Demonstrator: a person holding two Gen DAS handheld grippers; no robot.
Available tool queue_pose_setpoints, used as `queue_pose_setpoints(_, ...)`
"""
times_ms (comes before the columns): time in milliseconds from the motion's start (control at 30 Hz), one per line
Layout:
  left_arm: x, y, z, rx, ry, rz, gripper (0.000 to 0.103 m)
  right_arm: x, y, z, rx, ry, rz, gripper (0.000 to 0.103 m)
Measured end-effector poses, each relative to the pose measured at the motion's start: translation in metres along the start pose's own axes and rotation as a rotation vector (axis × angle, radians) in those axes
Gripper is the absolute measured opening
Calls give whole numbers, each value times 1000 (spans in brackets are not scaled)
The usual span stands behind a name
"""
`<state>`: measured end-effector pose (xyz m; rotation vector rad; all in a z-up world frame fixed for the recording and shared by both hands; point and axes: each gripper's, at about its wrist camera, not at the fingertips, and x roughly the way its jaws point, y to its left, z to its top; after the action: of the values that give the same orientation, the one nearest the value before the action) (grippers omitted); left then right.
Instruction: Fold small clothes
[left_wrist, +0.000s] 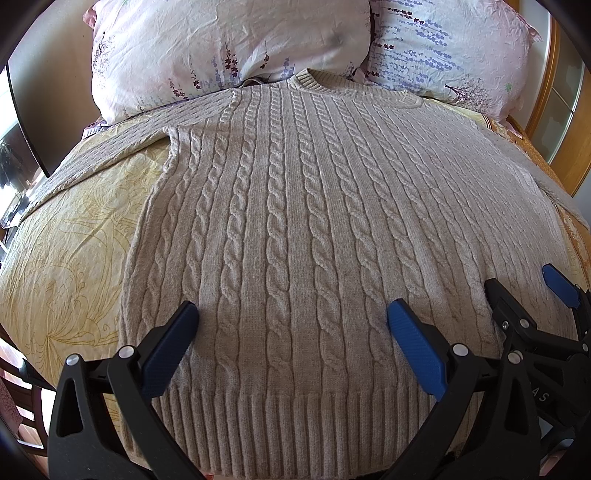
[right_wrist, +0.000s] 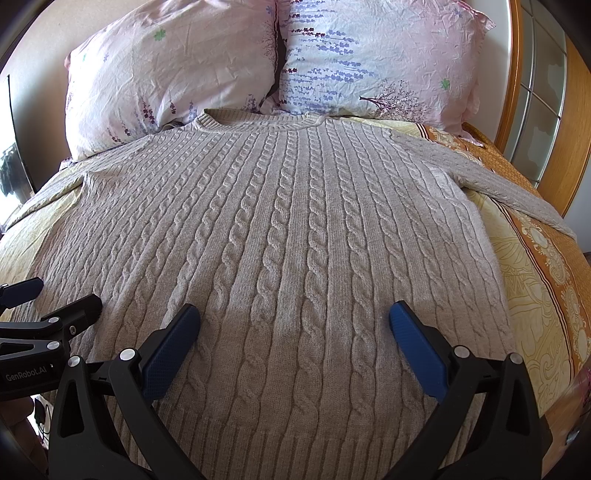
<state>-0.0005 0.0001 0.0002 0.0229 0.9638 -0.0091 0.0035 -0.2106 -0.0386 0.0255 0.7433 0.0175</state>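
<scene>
Left gripper (left_wrist: 291, 321) spread wide, right gripper (right_wrist: 293, 319) likewise, both empty over sweater (left_wrist: 295, 206) hem

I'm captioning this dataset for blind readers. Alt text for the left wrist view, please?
A beige cable-knit sweater lies flat, front up, on a yellow patterned bedspread, collar toward two floral pillows. The open left gripper hovers above its hem; the right gripper is alongside.

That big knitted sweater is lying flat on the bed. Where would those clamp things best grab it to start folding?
Probably at a sleeve. The sweater lies flat, front up, sleeves spread sideways. The right sleeve has a free edge on the bedspread, so the open right gripper could come from that outer side, pinch the edge and carry it across the body.
</scene>
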Motion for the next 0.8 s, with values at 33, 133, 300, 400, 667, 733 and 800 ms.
queue_pose_setpoints(33,0,0,0,0,0,0,101,0,0,0,0,0,0,102)
queue_pose_setpoints(133,0,0,0,0,0,0,101,0,0,0,0,0,0,102)
queue_pose_setpoints(300,0,0,0,0,-1,0,101,0,0,0,0,0,0,102)
queue_pose_setpoints(400,0,0,0,0,-1,0,101,0,0,0,0,0,0,102)
queue_pose_setpoints(667,0,0,0,0,-2,0,101,1,0,-1,0,-1,0,102)
queue_pose_setpoints(733,0,0,0,0,-2,0,101,1,1,-1,0,0,0,102)
queue_pose_setpoints(800,0,0,0,1,-1,0,101,2,2,-2,0,2,0,102)
